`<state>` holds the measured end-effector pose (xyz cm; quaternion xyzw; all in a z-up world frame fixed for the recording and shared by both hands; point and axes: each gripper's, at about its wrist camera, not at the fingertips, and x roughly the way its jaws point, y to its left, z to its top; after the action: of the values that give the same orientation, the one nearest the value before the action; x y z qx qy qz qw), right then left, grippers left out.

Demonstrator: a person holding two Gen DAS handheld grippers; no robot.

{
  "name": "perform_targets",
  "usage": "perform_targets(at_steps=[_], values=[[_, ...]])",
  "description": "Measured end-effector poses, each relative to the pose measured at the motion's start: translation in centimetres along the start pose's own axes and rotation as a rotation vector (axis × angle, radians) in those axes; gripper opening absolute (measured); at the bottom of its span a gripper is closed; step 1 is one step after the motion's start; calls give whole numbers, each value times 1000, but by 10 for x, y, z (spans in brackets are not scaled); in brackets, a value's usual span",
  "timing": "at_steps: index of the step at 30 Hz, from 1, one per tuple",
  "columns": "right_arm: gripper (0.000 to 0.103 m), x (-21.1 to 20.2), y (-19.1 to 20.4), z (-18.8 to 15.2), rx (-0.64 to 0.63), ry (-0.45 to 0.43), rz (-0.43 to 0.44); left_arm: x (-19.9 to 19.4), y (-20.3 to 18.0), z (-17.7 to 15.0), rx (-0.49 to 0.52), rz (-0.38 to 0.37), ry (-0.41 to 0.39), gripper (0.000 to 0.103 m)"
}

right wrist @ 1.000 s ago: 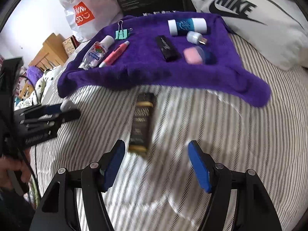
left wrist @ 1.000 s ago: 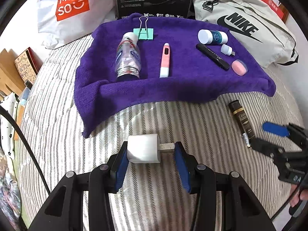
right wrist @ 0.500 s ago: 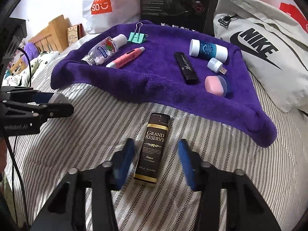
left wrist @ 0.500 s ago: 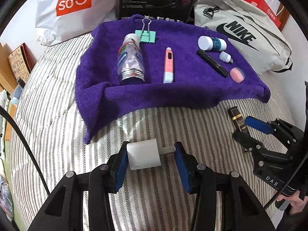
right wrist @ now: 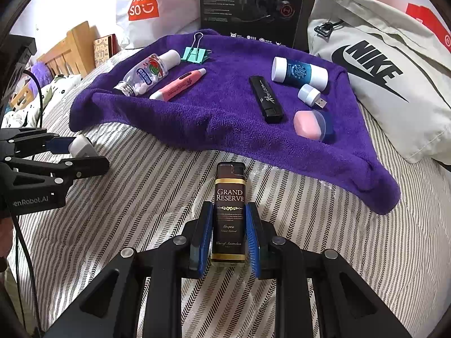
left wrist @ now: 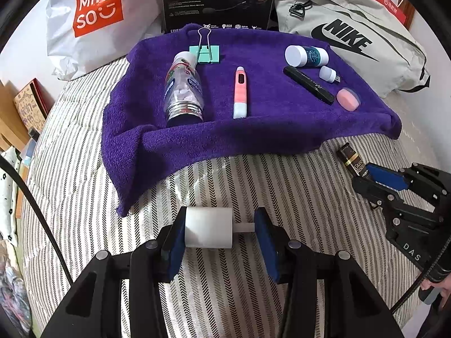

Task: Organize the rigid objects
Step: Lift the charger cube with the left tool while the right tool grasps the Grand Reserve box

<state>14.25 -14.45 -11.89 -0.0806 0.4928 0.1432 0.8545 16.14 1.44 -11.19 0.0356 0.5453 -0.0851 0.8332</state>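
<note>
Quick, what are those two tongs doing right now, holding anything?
Left tongs: shut on the white plug adapter, pinched end to end.
Right tongs: shut on the Grand Reserve lighter, pads against its sides.

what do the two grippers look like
Both are matte black, angular frames with silver screws and two fingers faced with blue pads. The left gripper has a black cable running down its left side; seen from the right wrist, its body carries white lettering ending "enRobot.AI". The right gripper looks the same; from the left wrist, white letters "DAS" show on its body, with a black cable below.
</note>
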Motion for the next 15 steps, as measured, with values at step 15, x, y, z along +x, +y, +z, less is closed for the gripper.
perform_targets(at_steps=[15], values=[[23,-18,-32,-17,121,36,116,-14,11,-15,-25,-36,-21,42]])
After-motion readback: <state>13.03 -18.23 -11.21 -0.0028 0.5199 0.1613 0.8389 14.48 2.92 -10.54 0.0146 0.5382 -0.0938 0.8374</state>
